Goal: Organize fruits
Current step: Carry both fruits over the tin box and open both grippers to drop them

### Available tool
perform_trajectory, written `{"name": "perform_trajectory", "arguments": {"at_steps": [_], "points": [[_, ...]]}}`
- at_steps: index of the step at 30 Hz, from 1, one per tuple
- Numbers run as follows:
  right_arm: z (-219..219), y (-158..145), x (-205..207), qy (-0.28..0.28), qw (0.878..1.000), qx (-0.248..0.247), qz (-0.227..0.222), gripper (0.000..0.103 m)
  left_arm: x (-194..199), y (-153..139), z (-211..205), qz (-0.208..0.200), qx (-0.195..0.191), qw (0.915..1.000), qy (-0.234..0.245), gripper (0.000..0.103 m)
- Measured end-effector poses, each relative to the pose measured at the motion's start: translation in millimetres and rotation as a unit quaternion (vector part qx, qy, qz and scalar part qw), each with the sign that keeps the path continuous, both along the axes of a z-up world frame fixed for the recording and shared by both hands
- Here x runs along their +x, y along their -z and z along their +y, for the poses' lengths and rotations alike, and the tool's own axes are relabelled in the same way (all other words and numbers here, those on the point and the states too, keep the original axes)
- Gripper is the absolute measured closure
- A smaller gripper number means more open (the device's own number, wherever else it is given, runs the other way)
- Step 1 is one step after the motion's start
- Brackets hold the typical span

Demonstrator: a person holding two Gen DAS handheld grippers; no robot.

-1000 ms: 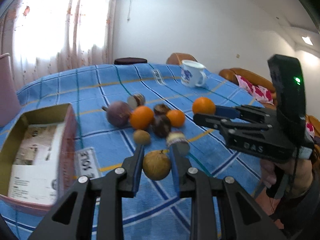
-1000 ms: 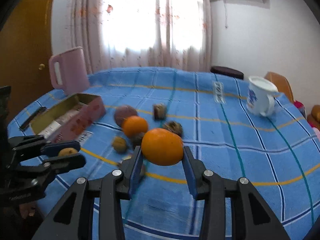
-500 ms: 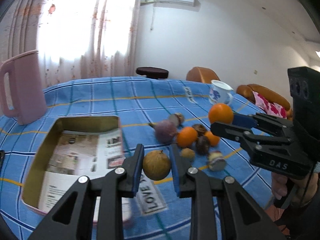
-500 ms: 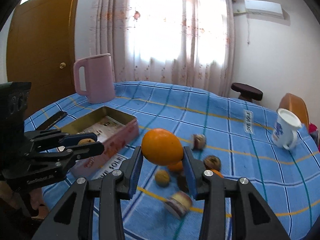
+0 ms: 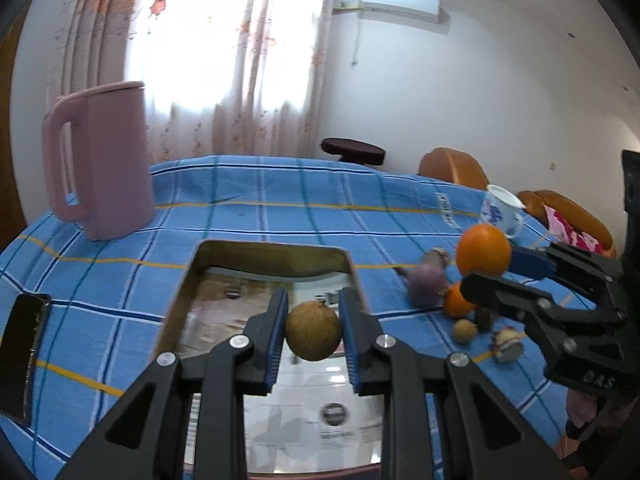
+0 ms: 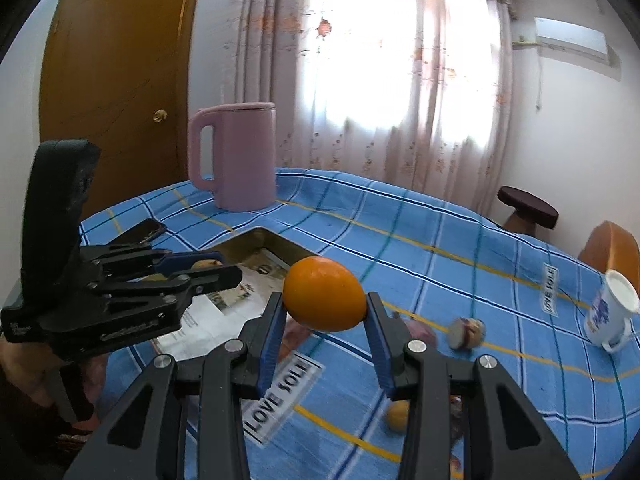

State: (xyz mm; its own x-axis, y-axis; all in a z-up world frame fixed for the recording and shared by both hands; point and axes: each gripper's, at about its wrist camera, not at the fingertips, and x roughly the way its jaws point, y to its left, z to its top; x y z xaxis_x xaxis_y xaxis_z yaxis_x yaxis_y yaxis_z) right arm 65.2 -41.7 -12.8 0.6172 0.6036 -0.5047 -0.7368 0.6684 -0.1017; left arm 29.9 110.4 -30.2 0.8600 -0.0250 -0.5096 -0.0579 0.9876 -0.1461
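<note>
My left gripper (image 5: pixel 313 334) is shut on a round brown fruit (image 5: pixel 313 332) and holds it above the open metal tin (image 5: pixel 188 292) lined with newspaper. My right gripper (image 6: pixel 325 300) is shut on an orange (image 6: pixel 325 299), held above the cloth just right of the tin (image 6: pixel 256 236). In the left wrist view the right gripper (image 5: pixel 486 266) with its orange (image 5: pixel 483 250) is at the right. In the right wrist view the left gripper (image 6: pixel 218 270) is at the left over the tin. Several loose fruits (image 5: pixel 428 284) lie on the blue cloth right of the tin.
A pink jug (image 5: pixel 100 160) stands at the table's far left. A black phone (image 5: pixel 22 356) lies left of the tin. A white mug (image 5: pixel 500 210) stands at the far right. A halved fruit (image 6: pixel 466 332) and a small yellow-brown fruit (image 6: pixel 398 416) lie on the cloth.
Both grippers have swung left from the fruit pile toward the tin, each keeping its fruit. The left gripper now hangs over the tin's inside.
</note>
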Motion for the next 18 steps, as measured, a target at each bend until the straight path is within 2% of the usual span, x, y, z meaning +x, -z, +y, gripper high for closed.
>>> {"name": "perform_trajectory", "arguments": {"at_steps": [18], "points": [[64,36,7,-0.042,0.997,-0.05,0.034,0.061,14,17,44,0.041,0.014,0.9979,-0.047,0.076]]}}
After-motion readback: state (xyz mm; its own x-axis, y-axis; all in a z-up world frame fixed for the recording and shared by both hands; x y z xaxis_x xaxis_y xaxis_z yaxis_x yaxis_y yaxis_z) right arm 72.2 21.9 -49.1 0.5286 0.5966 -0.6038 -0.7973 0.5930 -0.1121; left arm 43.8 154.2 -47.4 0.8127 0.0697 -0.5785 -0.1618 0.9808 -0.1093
